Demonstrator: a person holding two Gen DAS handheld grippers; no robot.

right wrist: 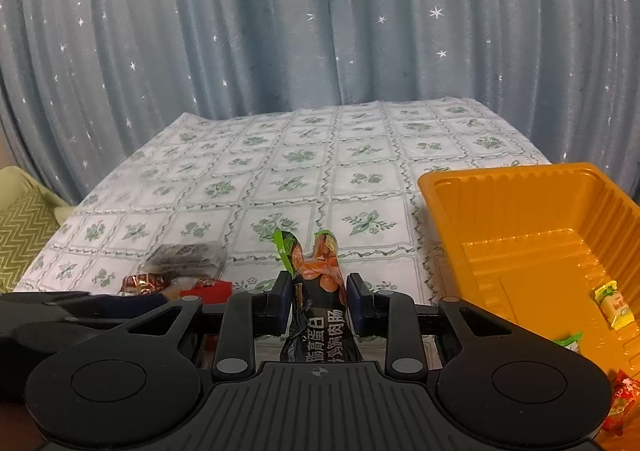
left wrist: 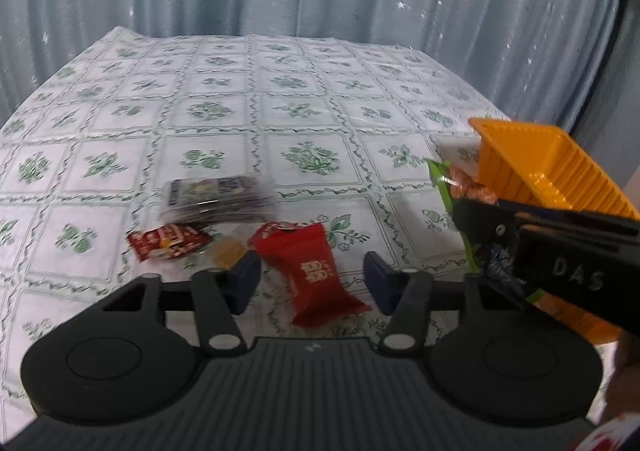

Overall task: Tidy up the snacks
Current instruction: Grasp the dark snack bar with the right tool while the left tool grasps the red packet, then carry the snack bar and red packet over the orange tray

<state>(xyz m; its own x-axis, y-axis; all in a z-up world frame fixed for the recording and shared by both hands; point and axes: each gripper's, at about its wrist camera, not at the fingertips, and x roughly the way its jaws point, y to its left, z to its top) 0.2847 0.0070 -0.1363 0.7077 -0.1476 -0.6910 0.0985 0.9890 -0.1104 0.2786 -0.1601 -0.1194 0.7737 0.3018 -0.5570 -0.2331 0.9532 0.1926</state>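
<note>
While the left gripper [left wrist: 312, 283] hangs low over the bench [left wrist: 248, 99], its jaws stand partly apart with a red candy packet [left wrist: 310, 277] lying on the cloth between them, a gap visible on each side so that neither pad presses it. Just left of that packet lie a small amber sweet [left wrist: 228, 253] and a red-and-white wrapper [left wrist: 168, 241], and a little beyond them a clear pack of dark-printed snacks [left wrist: 218, 197], blurred. The right gripper [right wrist: 319, 303] has its jaws nearly closed on a black sausage packet [right wrist: 318, 283], whose green-and-orange top stands up past the pads, raised off the bench. Beside it to the right sits the orange plastic tray [right wrist: 532, 211], ribbed along its walls; a yellow-wrapped sweet [right wrist: 612, 303] lies on its floor near the right side, with a green-edged wrapper [right wrist: 568, 341] nearer the camera and a red wrapper [right wrist: 622, 403] at the lower right corner, though I cannot tell whether that last one is inside the tray. The bench carries a white cloth printed with green floral squares, and behind it hangs a pale blue curtain [right wrist: 280, 31] dotted with white stars. At the far left a green zigzag cushion [right wrist: 24, 227] shows.
</note>
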